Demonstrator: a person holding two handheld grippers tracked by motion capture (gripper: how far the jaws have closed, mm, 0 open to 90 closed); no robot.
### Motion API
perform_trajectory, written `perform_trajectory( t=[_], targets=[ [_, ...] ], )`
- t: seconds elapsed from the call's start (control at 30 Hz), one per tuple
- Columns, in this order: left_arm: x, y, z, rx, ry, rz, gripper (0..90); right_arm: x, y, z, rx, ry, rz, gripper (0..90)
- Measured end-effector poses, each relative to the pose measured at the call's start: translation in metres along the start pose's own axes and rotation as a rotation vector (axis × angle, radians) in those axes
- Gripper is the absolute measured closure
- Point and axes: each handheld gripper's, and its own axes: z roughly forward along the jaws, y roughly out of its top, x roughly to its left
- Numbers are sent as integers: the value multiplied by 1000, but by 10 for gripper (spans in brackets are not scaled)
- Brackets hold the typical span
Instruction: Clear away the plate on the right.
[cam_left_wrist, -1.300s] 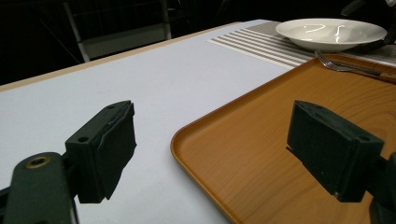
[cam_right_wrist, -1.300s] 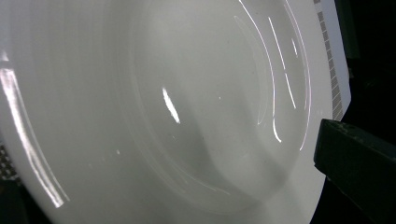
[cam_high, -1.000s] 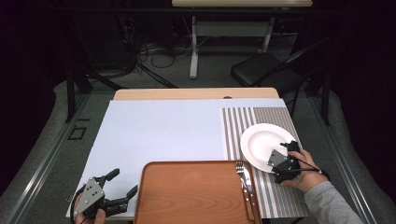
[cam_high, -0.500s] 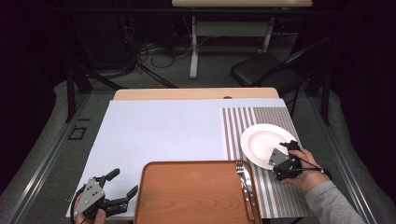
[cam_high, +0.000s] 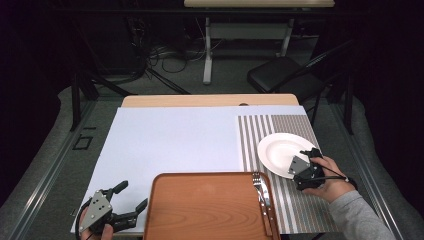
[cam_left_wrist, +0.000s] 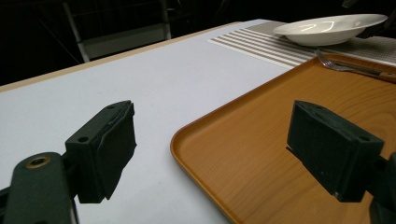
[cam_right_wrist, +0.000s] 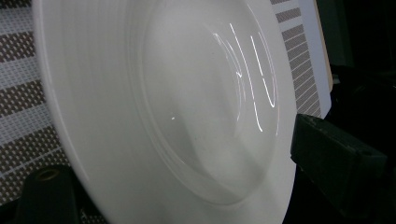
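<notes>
Near left corner of table: left tool (cam_high: 131, 204) idle, jaws spread wide, nothing between them. Beside it, tray (cam_high: 200, 210) at near edge, fork (cam_high: 263, 195) on its right rim. Farther, near right edge: plate (cam_high: 280, 152) on striped mat (cam_high: 295, 210). Right tool (cam_high: 306, 159) straddling plate rim, jaws just closing, grip probably incomplete. Lift and transfer outstanding.

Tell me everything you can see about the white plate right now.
The white plate is round, glossy and ceramic-looking, with a broad flat rim and a shallow well that catches light streaks. It is empty and sits upright on the striped placemat at the table's right side, beyond the fork on the wooden tray. The right gripper is at its near-right rim, jaws astride the edge and just been closing; whether the pads press yet I cannot tell.
</notes>
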Motion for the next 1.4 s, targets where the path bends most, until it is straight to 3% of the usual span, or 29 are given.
perform_trajectory(
  t=[0.17,0.37,0.6,0.67,0.8,1.1,1.23,1.4],
  targets=[
    [0,0,0,1,-1,2,152,-2,1,-2,8,15,-5,206],
    [0,0,0,-3,1,0,153,-9,4,-6,15,78,-4,347],
    [0,0,1,-3,1,0,152,-12,6,-6,15,101,-13,402],
    [-1,0,1,-2,0,0,152,-12,7,-7,38,119,-19,443],
    [0,0,0,-2,0,0,152,-13,7,-7,32,135,-18,526],
    [-1,0,1,1,-4,4,152,-13,7,-8,55,161,-69,687],
    [-1,0,1,1,-5,2,152,-14,7,-9,87,174,-72,718],
    [-1,0,1,5,-9,3,152,-16,5,-8,75,180,-71,730]
  ],
)
